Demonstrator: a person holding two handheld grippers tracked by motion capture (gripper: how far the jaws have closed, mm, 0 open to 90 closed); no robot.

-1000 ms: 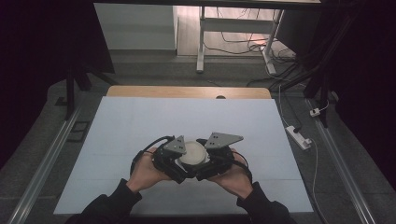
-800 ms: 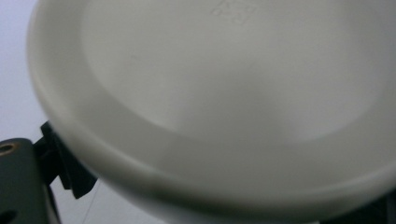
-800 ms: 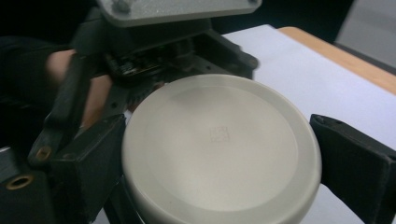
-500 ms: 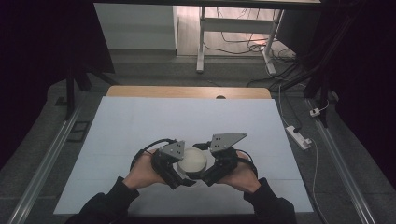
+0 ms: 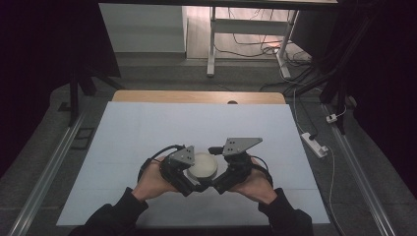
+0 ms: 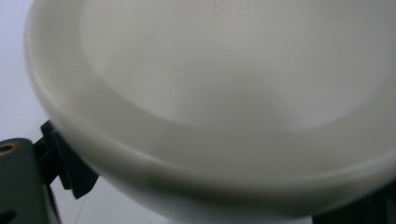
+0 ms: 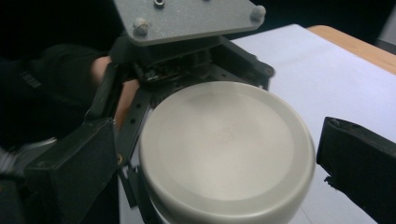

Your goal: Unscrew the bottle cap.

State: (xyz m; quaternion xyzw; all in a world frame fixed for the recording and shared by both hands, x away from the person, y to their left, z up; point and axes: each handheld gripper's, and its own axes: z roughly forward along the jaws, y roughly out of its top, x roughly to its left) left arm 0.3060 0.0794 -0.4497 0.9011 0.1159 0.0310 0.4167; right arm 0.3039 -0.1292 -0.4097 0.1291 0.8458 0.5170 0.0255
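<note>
Seemingly unmoved, grippers flank upturned bowl [image 5: 202, 164]

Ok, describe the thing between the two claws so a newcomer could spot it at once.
Start at the white table, near its front edge where the person's hands come in. Between the left claw and the right claw sits a round off-white lidded container, the one pale, smooth object among black hardware.

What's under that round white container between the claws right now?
The round white plastic container has the pale blue table cover beneath it. Whether it rests on the cover or is lifted can't be told; both claws hide its base.
</note>
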